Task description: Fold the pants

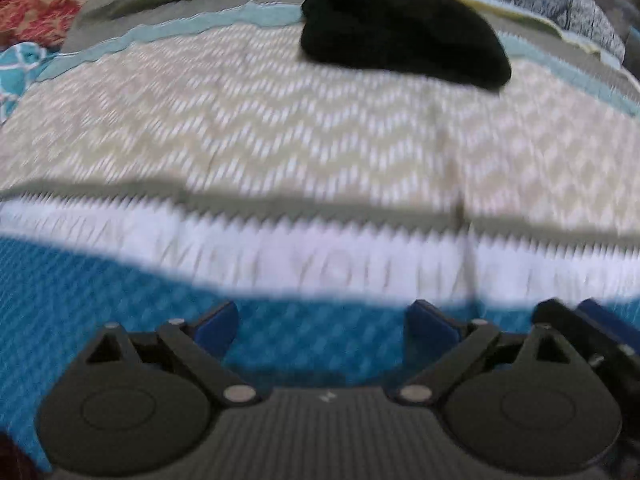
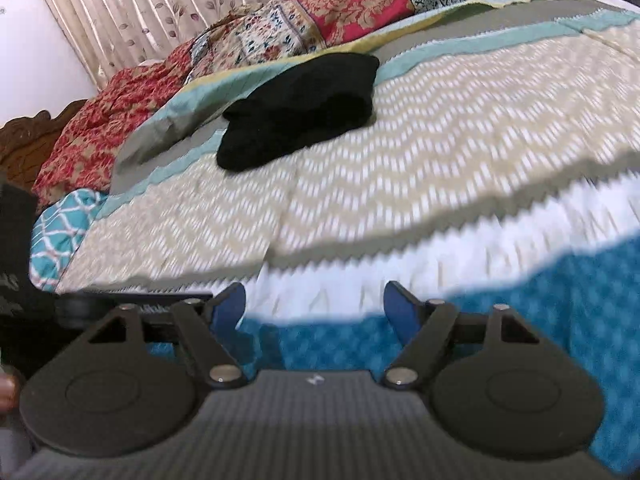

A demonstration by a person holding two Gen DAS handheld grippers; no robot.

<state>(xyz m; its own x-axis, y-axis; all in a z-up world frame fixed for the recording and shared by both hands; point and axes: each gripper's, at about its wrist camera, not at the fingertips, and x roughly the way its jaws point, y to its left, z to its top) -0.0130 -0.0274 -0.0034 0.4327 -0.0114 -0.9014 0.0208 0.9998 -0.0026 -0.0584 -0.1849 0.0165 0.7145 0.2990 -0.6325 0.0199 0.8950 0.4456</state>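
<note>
pants [image 1: 404, 32] lie bunched on the bed [image 1: 280, 128]; my left hand-held gripper [image 1: 322, 326] and right hand-held gripper [image 2: 314, 308] both spread, empty.

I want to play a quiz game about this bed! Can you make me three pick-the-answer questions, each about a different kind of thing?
1. Where do the pants lie?
A on the bedspread
B on the floor
C in a hand-held gripper

2. What colour are the pants?
A red
B black
C white

3. How are the left hand-held gripper and right hand-held gripper?
A both open, empty
B both shut
C both holding cloth

Answers: 1 A, they rest on the zigzag cover; 2 B, a dark bundle; 3 A, blue fingers apart, nothing between.
</note>
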